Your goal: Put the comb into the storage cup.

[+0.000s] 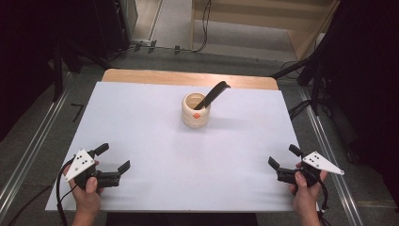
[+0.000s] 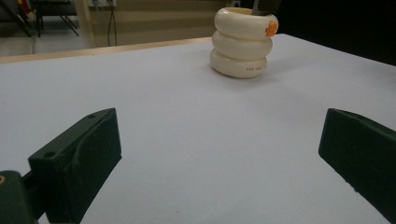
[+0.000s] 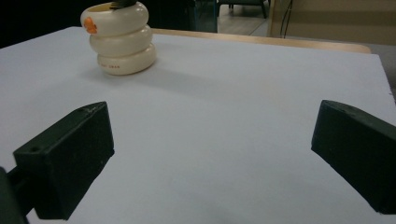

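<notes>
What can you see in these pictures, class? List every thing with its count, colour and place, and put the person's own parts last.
Holder: one, cream, shaped like three stacked rings with an orange spot, upright at the middle of the table toward the far side.
Tool handle: one, black, standing in the holder and leaning to the right; its lower end is hidden.
Sheet: one, white, covering most of the table.
Table: one, light wood, a strip showing along the far edge.
Left gripper: one, black with a white plate, near left corner, open.
Right gripper: one, black with a white plate, near right corner, open.
Hands: two, holding the grippers.
</notes>
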`<state>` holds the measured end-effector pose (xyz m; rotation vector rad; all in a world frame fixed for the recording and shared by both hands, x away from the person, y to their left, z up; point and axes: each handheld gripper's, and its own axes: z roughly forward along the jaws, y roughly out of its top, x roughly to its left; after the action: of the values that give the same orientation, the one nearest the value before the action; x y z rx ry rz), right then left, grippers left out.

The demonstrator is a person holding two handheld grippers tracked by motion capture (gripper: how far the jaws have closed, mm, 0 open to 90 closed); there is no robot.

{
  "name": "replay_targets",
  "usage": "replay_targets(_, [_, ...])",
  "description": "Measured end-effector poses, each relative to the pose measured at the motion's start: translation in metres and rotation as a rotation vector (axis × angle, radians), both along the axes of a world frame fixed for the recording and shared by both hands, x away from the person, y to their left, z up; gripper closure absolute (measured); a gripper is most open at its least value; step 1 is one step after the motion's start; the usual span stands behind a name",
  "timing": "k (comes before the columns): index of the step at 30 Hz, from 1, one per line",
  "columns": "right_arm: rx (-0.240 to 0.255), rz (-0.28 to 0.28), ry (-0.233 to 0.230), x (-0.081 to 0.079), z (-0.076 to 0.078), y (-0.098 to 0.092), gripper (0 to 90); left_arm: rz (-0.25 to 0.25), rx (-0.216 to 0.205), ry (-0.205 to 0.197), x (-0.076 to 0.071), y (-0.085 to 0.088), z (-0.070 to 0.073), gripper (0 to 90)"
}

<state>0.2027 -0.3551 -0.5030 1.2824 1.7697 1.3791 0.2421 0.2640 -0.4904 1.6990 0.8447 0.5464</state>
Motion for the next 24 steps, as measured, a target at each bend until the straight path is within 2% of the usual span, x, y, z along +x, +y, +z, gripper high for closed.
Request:
replay_targets(11, [0.000, -0.046, 0.005, -0.015, -0.008, -0.021, 0.0, 0.000, 0.003, -0.001, 0.000, 0.000, 0.000, 0.0])
replay_targets(13, [-0.017, -0.050, -0.001, -0.016, -0.008, -0.023, 0.0, 0.002, 0.003, 0.000, -0.001, 0.000, 0.000, 0.0])
replay_targets(18, [-0.034, -0.046, -0.005, -0.017, -0.011, -0.024, 0.0, 0.001, 0.000, -0.001, 0.000, 0.000, 0.000, 0.0])
replay_targets(24, [-0.010, -0.024, -0.001, -0.016, -0.015, -0.023, 0.0, 0.003, -0.005, 0.000, 0.000, 0.000, 0.000, 0.0])
